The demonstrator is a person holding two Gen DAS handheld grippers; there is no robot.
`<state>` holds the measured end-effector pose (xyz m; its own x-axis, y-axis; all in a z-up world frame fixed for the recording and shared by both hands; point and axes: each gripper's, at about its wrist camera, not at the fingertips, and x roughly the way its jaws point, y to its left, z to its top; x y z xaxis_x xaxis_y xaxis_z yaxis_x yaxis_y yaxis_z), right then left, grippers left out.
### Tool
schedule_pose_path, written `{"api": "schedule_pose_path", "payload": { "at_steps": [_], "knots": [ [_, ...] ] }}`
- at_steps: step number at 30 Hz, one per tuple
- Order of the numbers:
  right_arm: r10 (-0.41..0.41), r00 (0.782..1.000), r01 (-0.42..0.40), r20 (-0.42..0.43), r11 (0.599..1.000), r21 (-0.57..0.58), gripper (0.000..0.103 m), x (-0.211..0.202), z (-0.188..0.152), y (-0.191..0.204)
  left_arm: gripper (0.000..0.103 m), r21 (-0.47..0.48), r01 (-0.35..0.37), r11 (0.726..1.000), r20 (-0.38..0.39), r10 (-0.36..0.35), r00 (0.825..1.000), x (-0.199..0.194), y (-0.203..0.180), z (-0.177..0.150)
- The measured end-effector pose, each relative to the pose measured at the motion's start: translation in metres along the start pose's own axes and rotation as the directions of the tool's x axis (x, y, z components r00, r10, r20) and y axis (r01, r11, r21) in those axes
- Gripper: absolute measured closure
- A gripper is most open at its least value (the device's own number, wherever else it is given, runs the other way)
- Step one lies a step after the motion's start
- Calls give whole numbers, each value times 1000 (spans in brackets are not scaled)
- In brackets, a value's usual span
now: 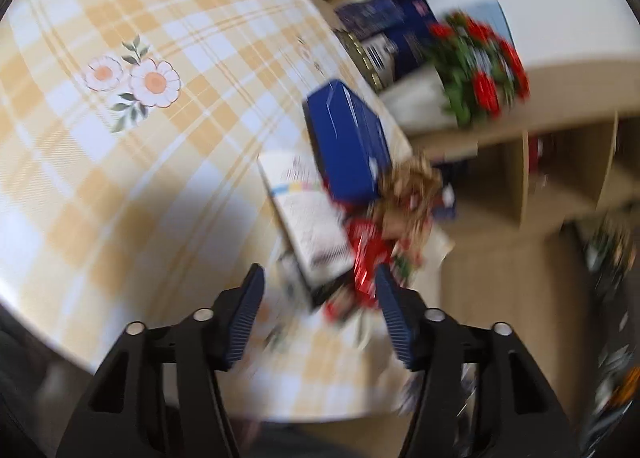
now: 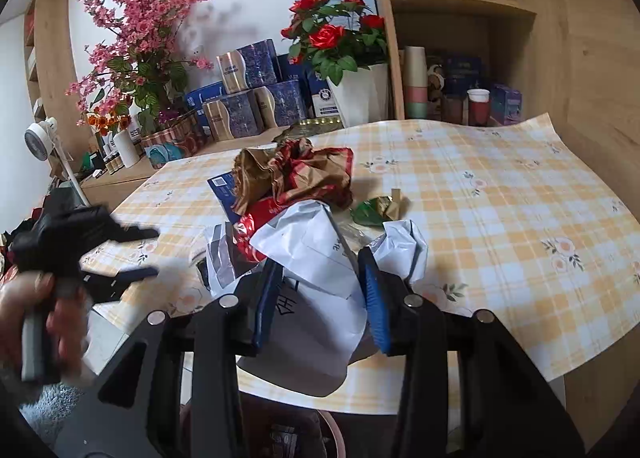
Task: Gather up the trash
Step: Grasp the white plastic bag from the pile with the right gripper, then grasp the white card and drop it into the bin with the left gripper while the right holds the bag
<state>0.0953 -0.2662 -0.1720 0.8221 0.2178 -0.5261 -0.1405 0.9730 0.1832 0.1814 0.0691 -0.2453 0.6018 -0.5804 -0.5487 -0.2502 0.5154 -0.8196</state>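
Nearest the right wrist camera, a white mailer bag (image 2: 316,298) is seen clamped between the blue-padded fingers of the right gripper (image 2: 322,290), its crumpled body bulging up between them and hanging over the near edge of the table (image 2: 520,218). Just behind the bag, a heap of trash is piled on the yellow checked tablecloth: crumpled brown and red wrapping paper (image 2: 296,174) at the top, a red foil wrapper (image 2: 256,222) beneath it, and a blue box (image 2: 224,190) partly hidden at the left. A green and gold scrap (image 2: 380,210) is seen lying just beside the heap, to its right. At the left of the same view, the left gripper (image 2: 140,254) is shown blurred, held in a hand (image 2: 40,310), with its jaws parted and nothing between them. From the left wrist view, which is heavily smeared by motion, the left gripper (image 1: 320,310) is seen spread wide above the tablecloth, with the heap just ahead of its fingers; the blue box (image 1: 348,142), a white printed package (image 1: 308,226) and the red foil wrapper (image 1: 368,254) can be made out there, though whether any is touched cannot be told. Behind the table, potted red roses (image 2: 336,38) and a spray of pink blossoms (image 2: 140,30) are set on a wooden sideboard among blue gift boxes (image 2: 256,98).
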Motion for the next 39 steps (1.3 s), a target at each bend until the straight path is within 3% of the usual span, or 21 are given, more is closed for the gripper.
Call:
{"api": "schedule_pose_path", "payload": {
  "at_steps": [2, 8, 18, 19, 20, 23, 26, 28, 32, 39],
  "knots": [
    [-9, 1000, 9, -1, 1000, 9, 62, -2, -2, -6, 56, -40, 12, 999, -13, -13, 1000, 14, 0, 7],
    [-34, 999, 33, 21, 997, 63, 62, -11, 0, -31, 61, -77, -67, 995, -13, 66, 998, 32, 6, 15],
    [-40, 999, 38, 26, 997, 72, 62, -21, -2, -41, 74, -145, -13, 989, 15, 16, 1000, 61, 14, 30],
    [-40, 999, 38, 25, 996, 76, 62, -22, -2, -41, 84, -142, -32, 989, 1, 32, 999, 64, 12, 31],
    [-39, 999, 37, 24, 996, 84, 62, -22, -2, -42, 87, -129, -37, 991, 2, 38, 999, 65, 10, 31],
    [-40, 999, 38, 18, 994, 104, 62, -22, -3, -45, 97, -2, -50, 999, 45, 50, 998, 55, -11, 33],
    [-56, 998, 53, 23, 994, 99, 62, -25, -1, -44, 99, 139, -102, 985, 78, 92, 993, 41, -35, 34],
    [-57, 998, 54, 30, 994, 95, 62, -29, 1, -42, 99, 244, -139, 960, 116, 113, 987, 24, -57, 34],
    [-58, 998, 54, 39, 994, 100, 61, -37, 3, -39, 99, 420, -141, 896, 124, 97, 988, -8, -90, 24],
    [-65, 998, 64, 12, 995, 81, 61, -55, -3, -29, 99, 601, -68, 797, 9, 78, 997, -62, -112, -28]
  ]
}}
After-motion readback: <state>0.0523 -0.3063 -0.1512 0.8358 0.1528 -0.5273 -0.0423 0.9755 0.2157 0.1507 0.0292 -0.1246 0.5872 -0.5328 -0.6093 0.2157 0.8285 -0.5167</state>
